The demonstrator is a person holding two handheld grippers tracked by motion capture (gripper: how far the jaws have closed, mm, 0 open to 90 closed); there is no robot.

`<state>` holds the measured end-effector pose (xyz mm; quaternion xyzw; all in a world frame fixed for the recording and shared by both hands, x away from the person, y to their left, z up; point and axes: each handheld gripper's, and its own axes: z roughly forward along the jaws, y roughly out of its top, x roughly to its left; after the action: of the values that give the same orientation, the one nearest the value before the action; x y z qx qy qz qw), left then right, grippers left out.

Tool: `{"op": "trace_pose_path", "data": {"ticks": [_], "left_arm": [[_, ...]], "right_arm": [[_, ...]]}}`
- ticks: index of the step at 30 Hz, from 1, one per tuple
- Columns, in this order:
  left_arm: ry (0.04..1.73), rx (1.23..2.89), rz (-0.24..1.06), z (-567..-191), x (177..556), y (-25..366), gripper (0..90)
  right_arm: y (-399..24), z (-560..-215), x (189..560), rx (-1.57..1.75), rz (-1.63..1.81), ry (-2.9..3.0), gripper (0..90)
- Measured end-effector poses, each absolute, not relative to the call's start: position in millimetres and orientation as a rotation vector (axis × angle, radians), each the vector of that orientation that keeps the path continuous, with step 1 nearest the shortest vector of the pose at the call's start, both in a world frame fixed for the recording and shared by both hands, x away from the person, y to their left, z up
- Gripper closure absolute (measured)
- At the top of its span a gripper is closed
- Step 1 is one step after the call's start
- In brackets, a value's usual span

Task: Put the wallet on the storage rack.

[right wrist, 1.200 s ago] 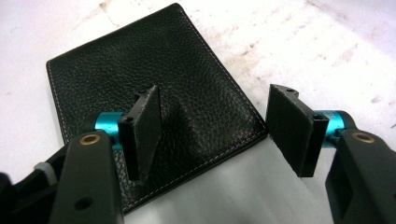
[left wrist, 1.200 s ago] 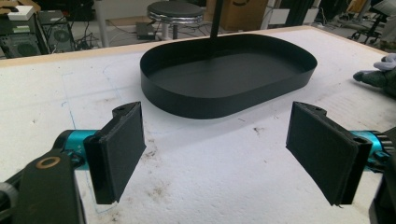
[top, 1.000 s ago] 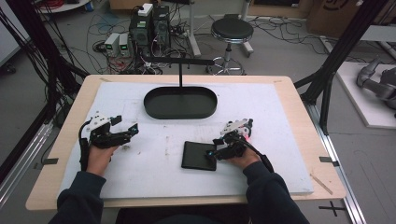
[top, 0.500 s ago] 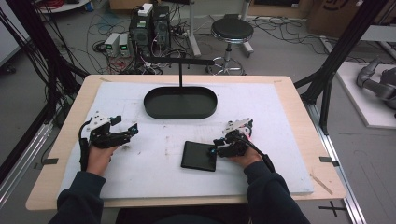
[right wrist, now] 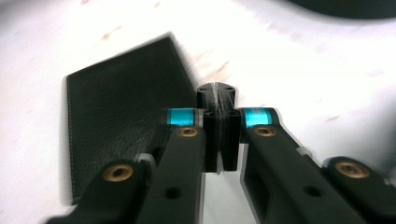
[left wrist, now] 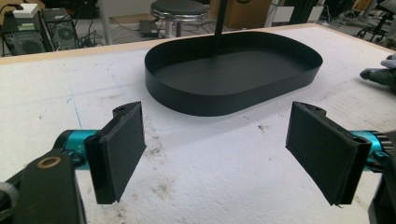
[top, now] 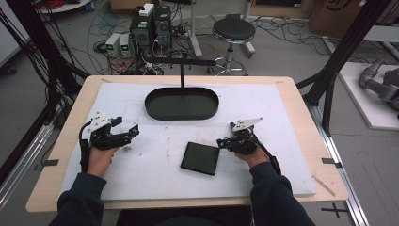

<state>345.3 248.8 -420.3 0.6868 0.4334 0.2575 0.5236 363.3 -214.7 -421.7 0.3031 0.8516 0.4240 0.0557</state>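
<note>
A flat black leather pad lies on the white mat, in front of a black oval tray. My right gripper sits just off the pad's right edge, pointing left. Its jaws are pressed together with nothing between them. In the right gripper view the shut gripper is beside the corner of the pad. My left gripper rests at the mat's left side, open and empty. In the left gripper view the open gripper faces the tray.
A thin black post with a crossbar rises from the tray's back. The mat covers a wooden table. A stool, cables and computer boxes stand on the floor beyond the table.
My right gripper has drawn slightly back and to the right, off the pad's edge. The pad and the left gripper have stayed where they were.
</note>
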Motion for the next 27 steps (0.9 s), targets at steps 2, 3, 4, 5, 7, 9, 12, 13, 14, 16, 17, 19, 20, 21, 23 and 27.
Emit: {"op": "trace_pose_path", "data": {"ticks": [2, 3, 4, 5, 7, 9, 12, 13, 14, 16, 17, 19, 20, 21, 23, 27], "left_arm": [[1.038, 1.643, 0.614, -420, 345, 249, 19.5], [1.038, 1.647, 0.614, -420, 345, 249, 19.5], [1.038, 1.647, 0.614, -420, 345, 249, 19.5], [1.038, 1.646, 0.611, -421, 345, 248, 19.4], [1.040, 1.645, 0.613, -421, 345, 248, 19.6], [1.040, 1.647, 0.613, -421, 345, 247, 19.6], [1.040, 1.653, 0.612, -421, 346, 248, 19.6], [1.041, 1.654, 0.612, -421, 346, 248, 19.6], [1.042, 1.654, 0.610, -421, 346, 248, 19.6], [1.039, 1.658, 0.609, -422, 346, 247, 19.6], [1.039, 1.660, 0.606, -422, 346, 246, 19.6], [1.037, 1.663, 0.611, -422, 346, 246, 19.7], [1.036, 1.663, 0.611, -422, 346, 246, 19.7], [1.039, 1.659, 0.609, -422, 346, 246, 19.8], [1.043, 1.658, 0.610, -422, 346, 247, 19.8], [1.045, 1.659, 0.608, -422, 346, 247, 19.8]], "right_arm": [[-222, -416, 363, 0.935, 1.333, 2.534, 90.0], [-225, -414, 364, 0.955, 1.355, 2.531, 90.0], [-225, -414, 364, 0.955, 1.355, 2.531, 90.0], [-227, -418, 365, 0.970, 1.349, 2.564, 90.0], [-221, -425, 365, 0.937, 1.323, 2.647, 65.9], [-209, -433, 364, 0.917, 1.250, 2.728, 41.4], [-197, -441, 361, 0.867, 1.156, 2.765, 32.9], [-197, -441, 362, 0.863, 1.148, 2.775, 33.7], [-197, -441, 362, 0.863, 1.148, 2.775, 33.7], [-197, -441, 363, 0.858, 1.146, 2.780, 36.5], [-197, -441, 363, 0.858, 1.153, 2.785, 40.5], [-198, -440, 363, 0.883, 1.167, 2.805, 47.5], [-198, -440, 363, 0.883, 1.167, 2.805, 47.5], [-199, -440, 364, 0.887, 1.167, 2.805, 49.7], [-201, -440, 367, 0.943, 1.172, 2.804, 55.5], [-203, -437, 367, 0.982, 1.170, 2.770, 69.5]]}}
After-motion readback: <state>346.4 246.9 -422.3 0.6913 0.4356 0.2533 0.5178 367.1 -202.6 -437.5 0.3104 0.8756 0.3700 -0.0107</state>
